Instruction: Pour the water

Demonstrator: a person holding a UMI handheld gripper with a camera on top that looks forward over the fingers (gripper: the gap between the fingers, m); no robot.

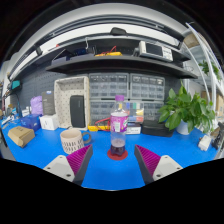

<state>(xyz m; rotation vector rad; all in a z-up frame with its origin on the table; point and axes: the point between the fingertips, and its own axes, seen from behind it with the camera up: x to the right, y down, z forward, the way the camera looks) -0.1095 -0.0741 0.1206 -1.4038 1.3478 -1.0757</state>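
Observation:
A small clear glass [118, 147] with a dark liquid stands on a round red coaster [118, 155] on the blue table [40, 152], just ahead of my fingers and centred between them. Behind it stands a taller pink-labelled bottle [119, 119] with a light cap. My gripper [113, 163] is open, its magenta pads [78, 162] spread wide to either side with nothing between them. The fingers touch neither the glass nor the bottle.
A white woven cup [71, 139] sits at the left near my left finger. A leafy green plant [185, 108] stands at the right. Boxes, a grey panel [73, 104], drawer units [128, 88] and shelves line the back.

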